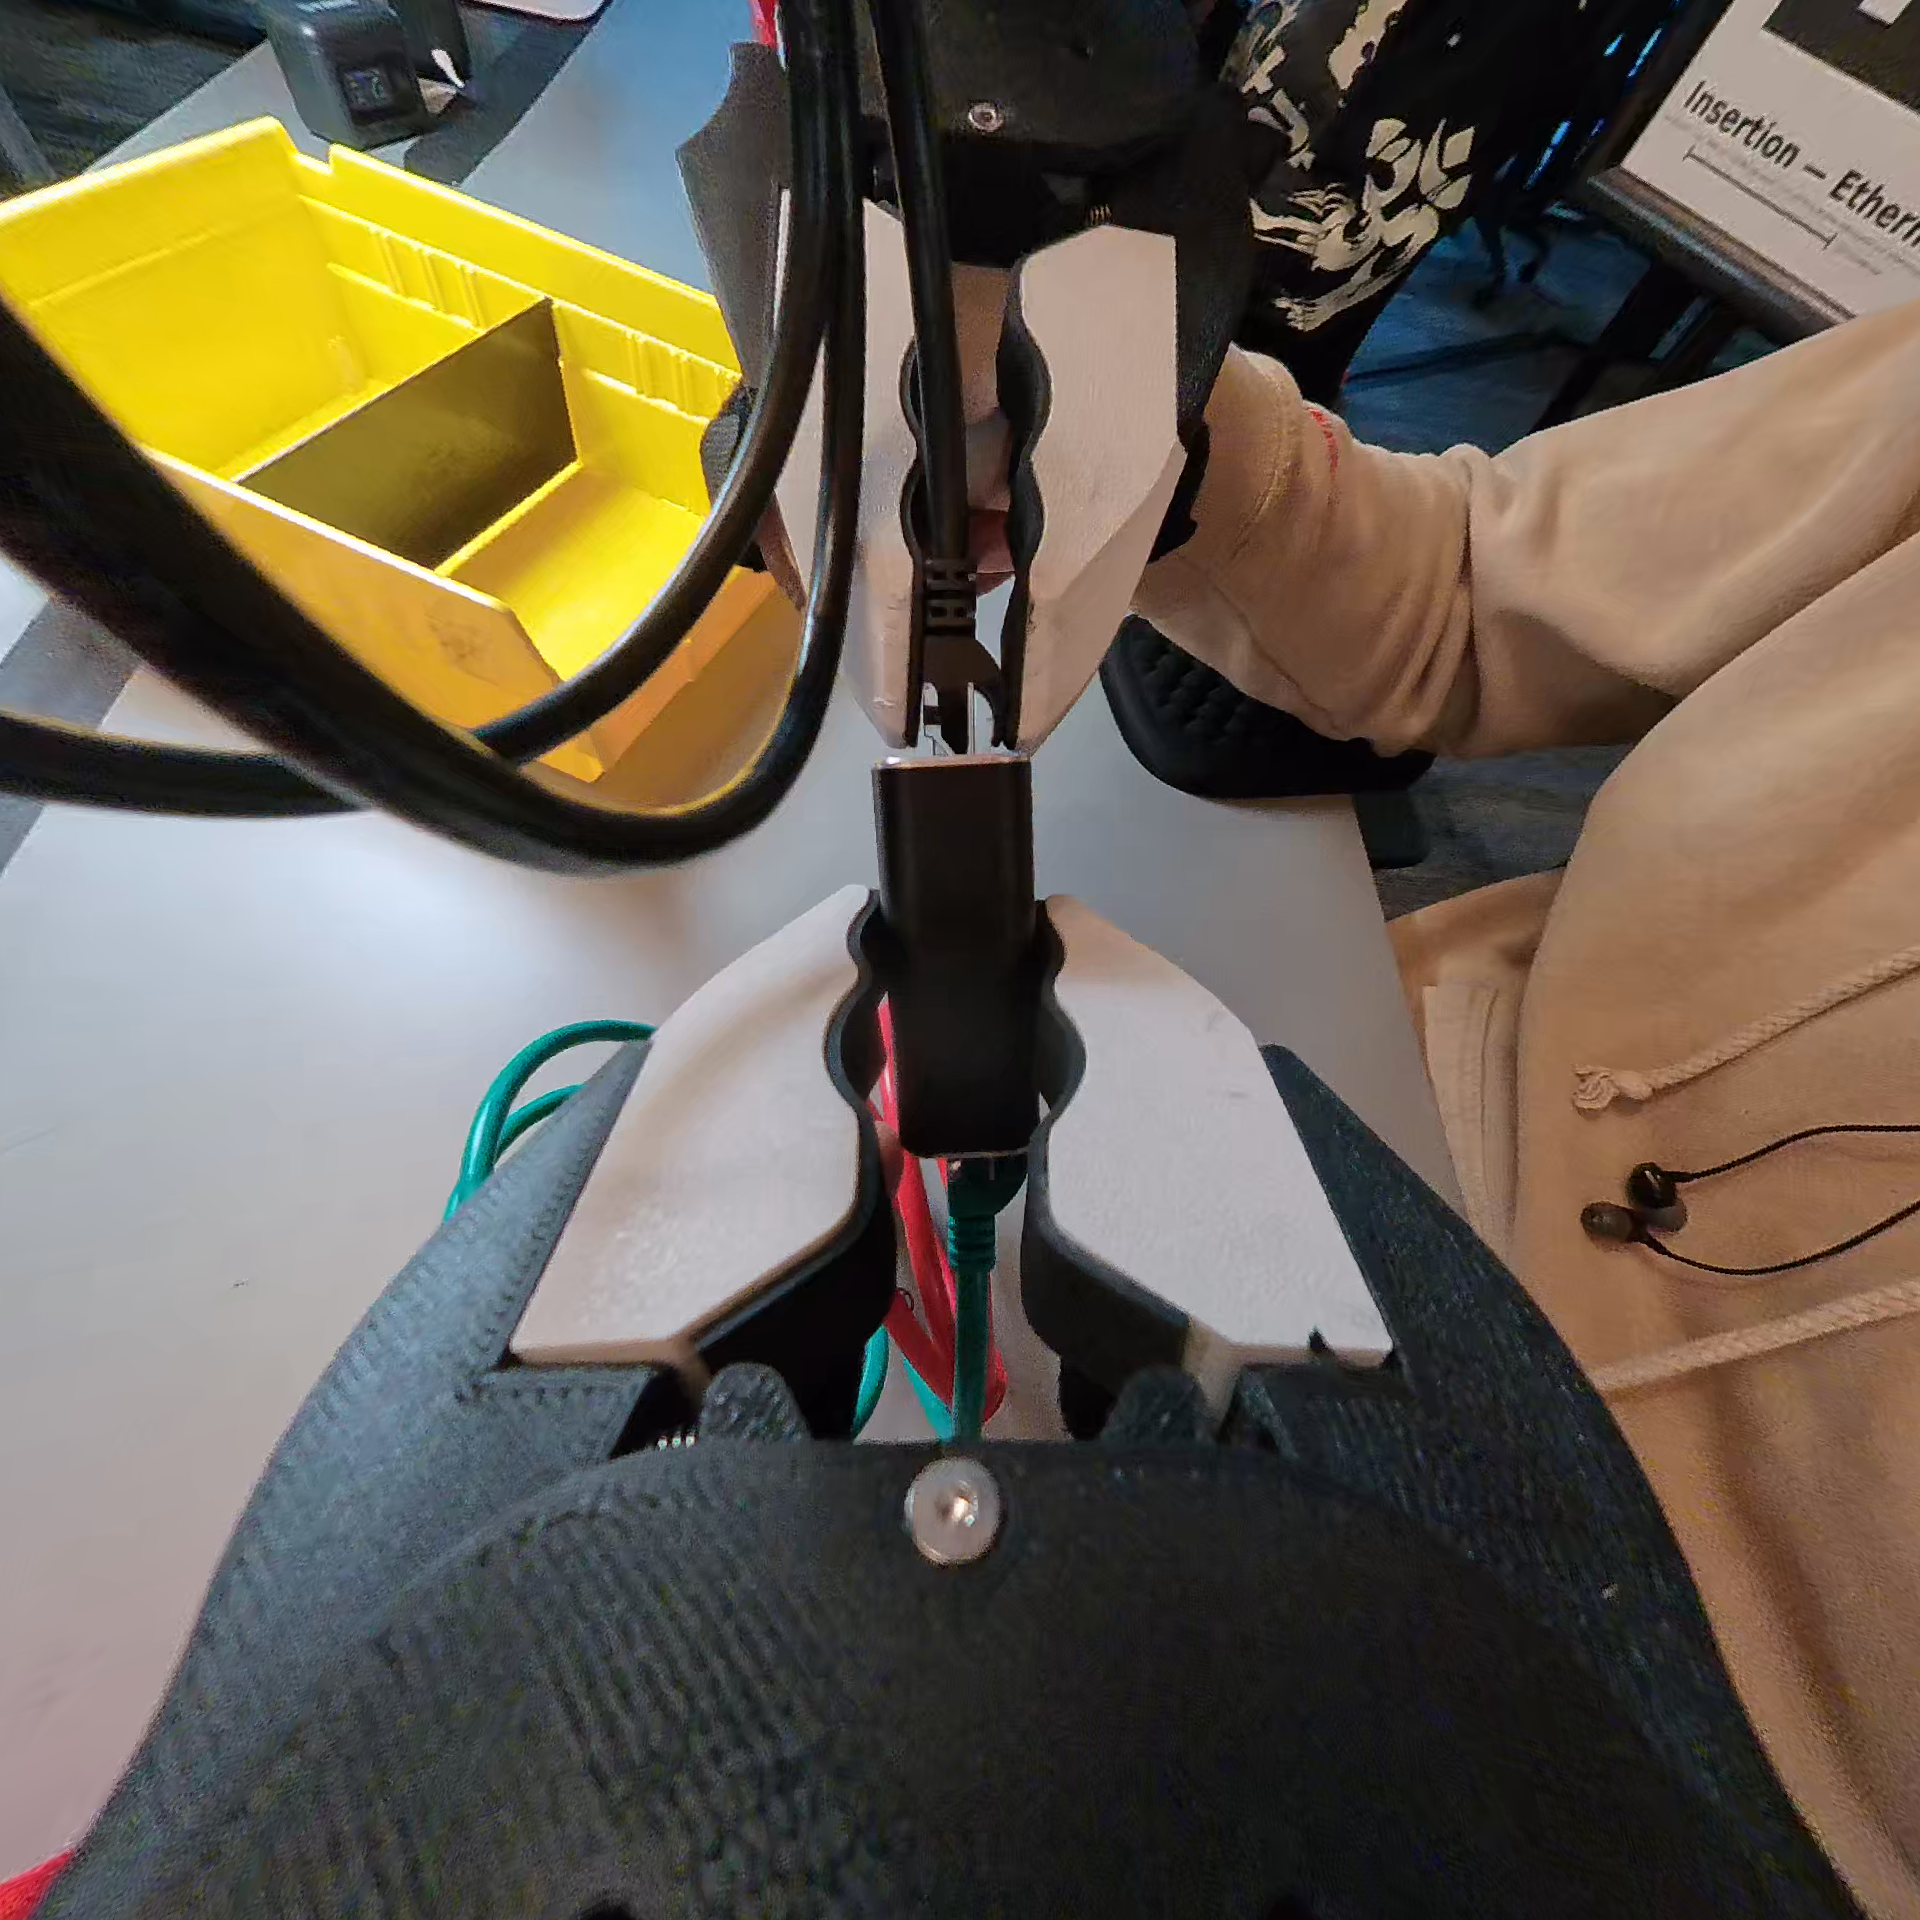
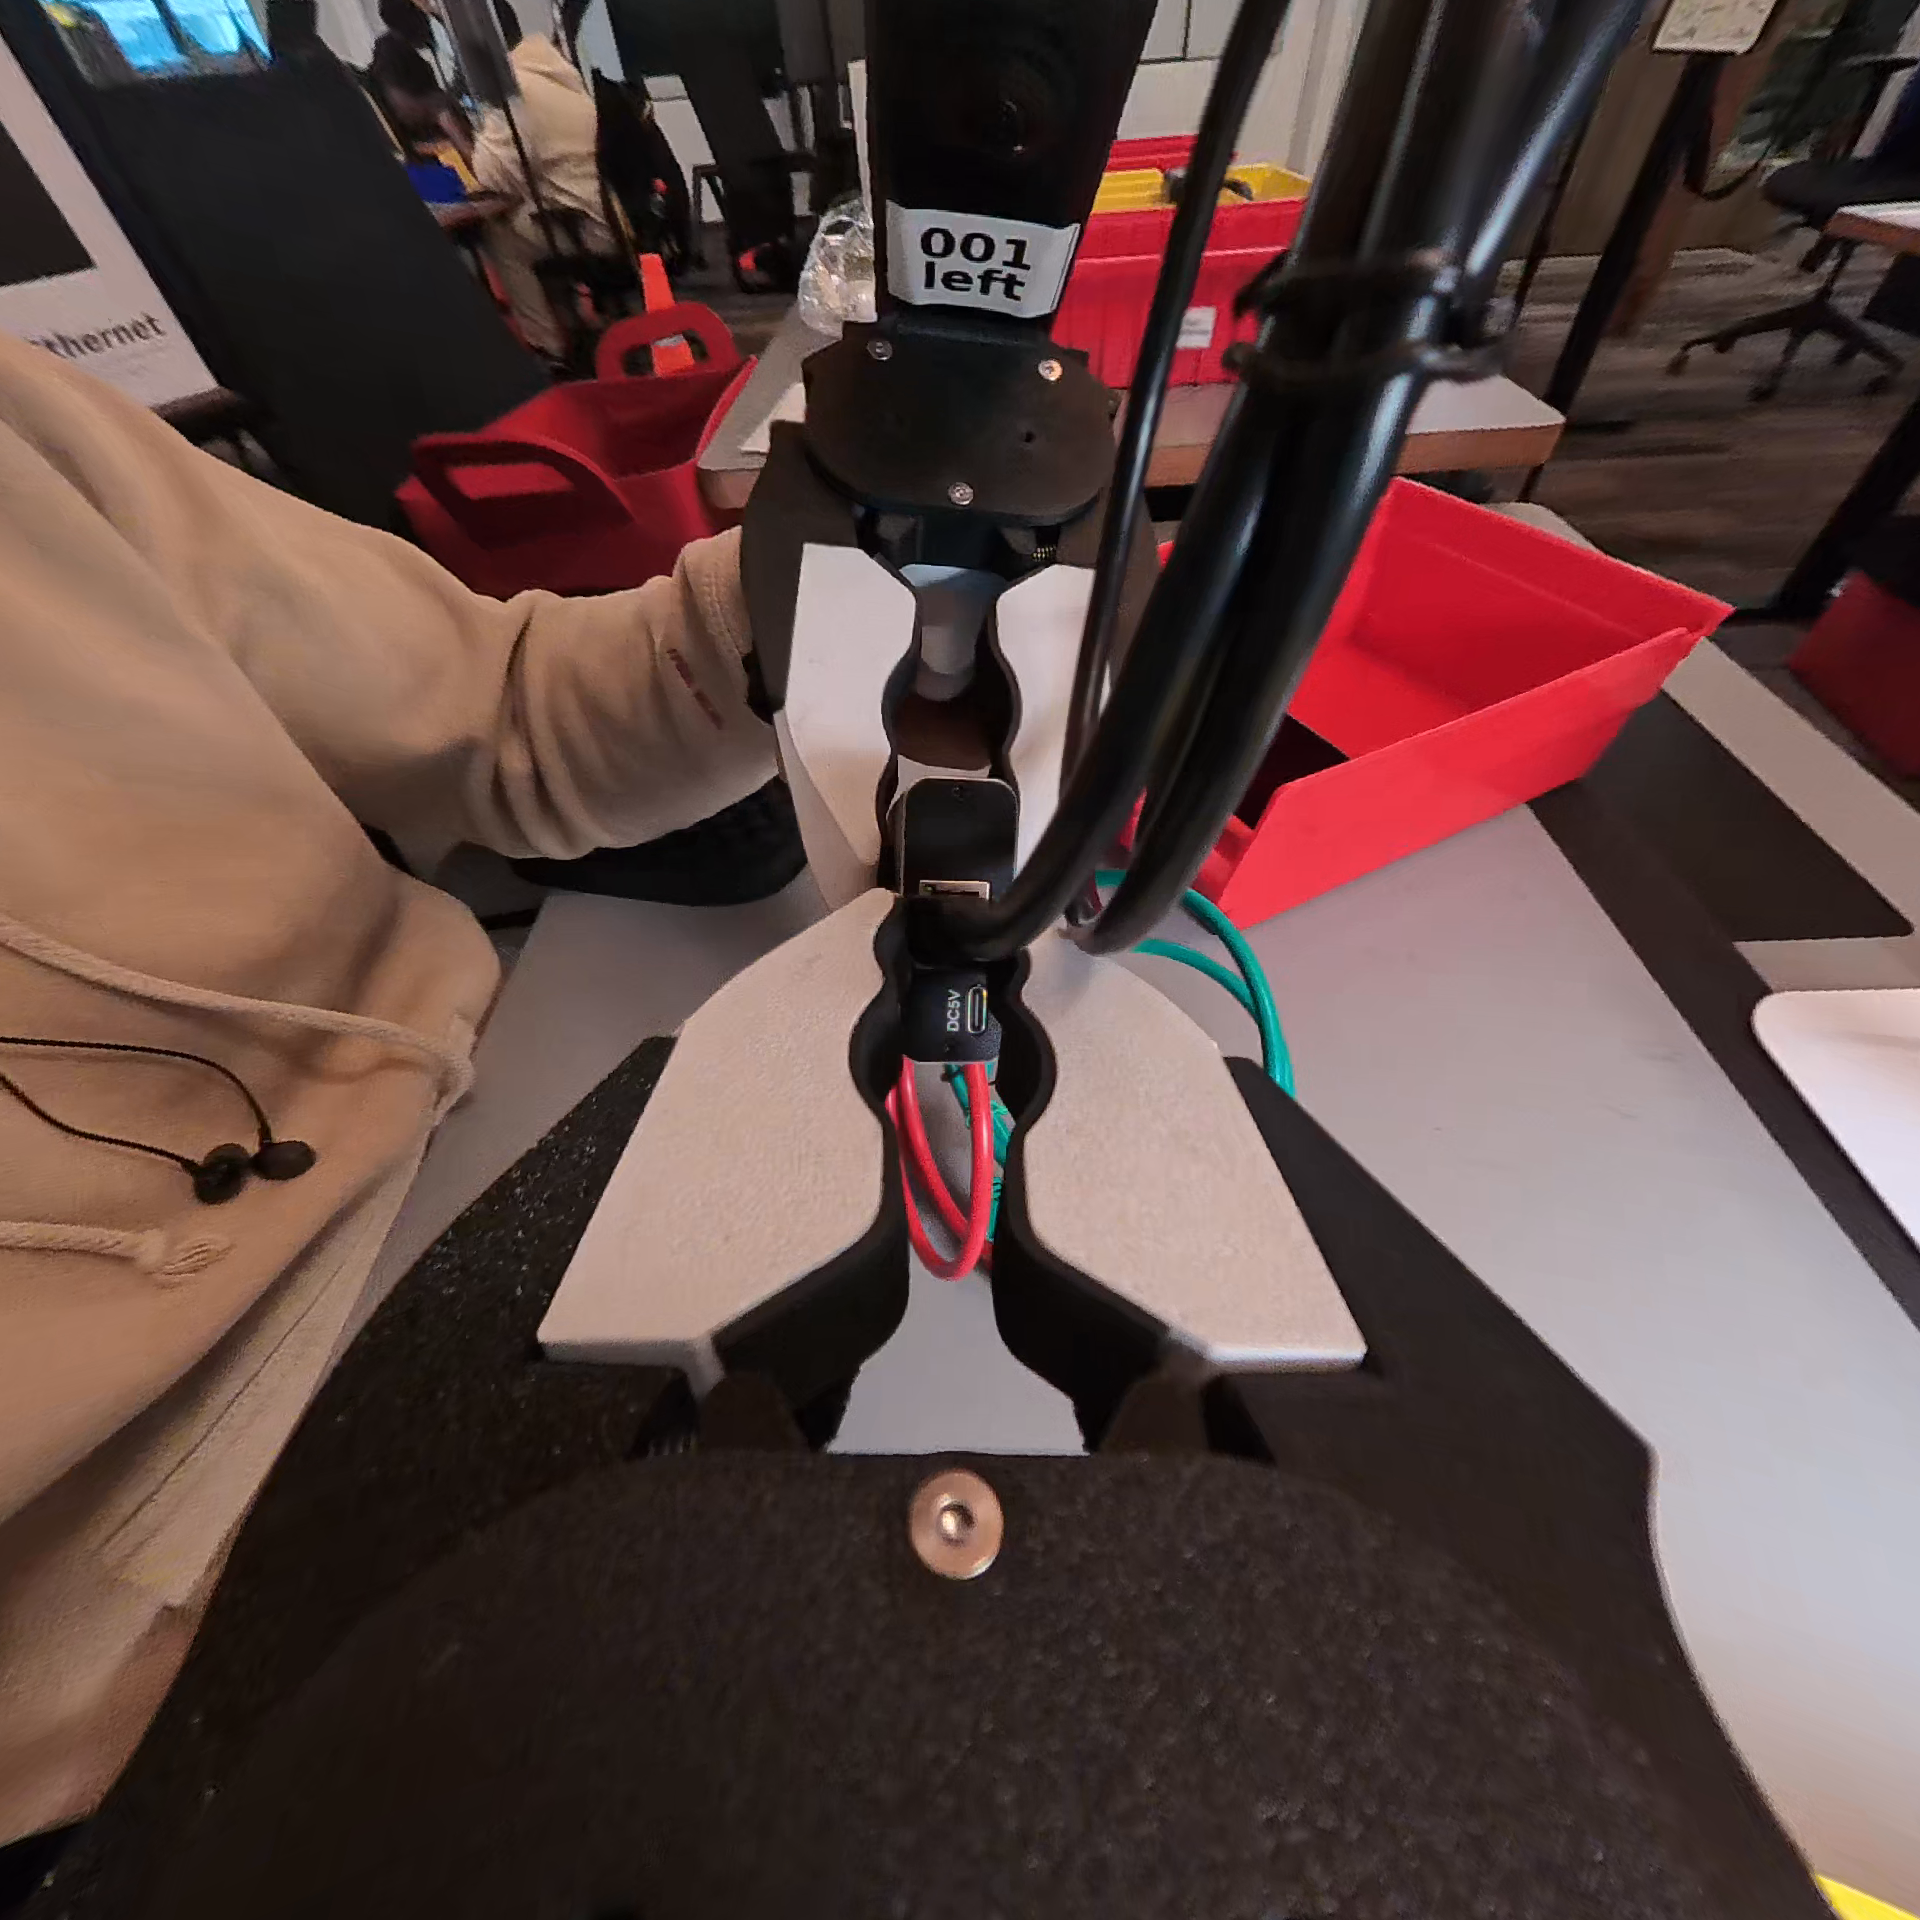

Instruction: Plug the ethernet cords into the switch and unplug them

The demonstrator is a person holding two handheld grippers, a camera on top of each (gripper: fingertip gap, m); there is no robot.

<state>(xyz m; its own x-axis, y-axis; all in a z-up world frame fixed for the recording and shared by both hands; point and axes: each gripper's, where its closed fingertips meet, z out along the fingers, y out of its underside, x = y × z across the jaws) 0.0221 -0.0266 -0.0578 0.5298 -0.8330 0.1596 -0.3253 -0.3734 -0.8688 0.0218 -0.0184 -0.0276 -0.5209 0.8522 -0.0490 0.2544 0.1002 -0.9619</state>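
In the left wrist view a yellow bin (image 1: 260, 312) with a black divider sits at ten o'clock, clear of the work, and loops of black cable (image 1: 416, 727) sag across it.

At centre the left gripper (image 1: 956, 914) has its jaws clamped on the small black switch (image 1: 954, 852). It holds the switch off the table, probably so that its far port faces twelve o'clock. A green cord (image 1: 971, 1257) is plugged into the near end at six o'clock, with a red cord (image 1: 914, 1195) just beside it.

From twelve o'clock the right gripper (image 1: 961, 727) meets it, jaws closed on the plug of the black cord (image 1: 945, 613). The grip seems to be low on the boot, to steer the tip. The plug's tip is at the port mouth with its clip still showing, so it looks not fully seated.

At three o'clock is a beige sleeve (image 1: 1403, 582).

The table (image 1: 312, 1039) is pale grey and smooth. In the right wrist view a red bin (image 2: 1455, 675) stands at two o'clock, with chairs and more red bins in the workroom beyond.
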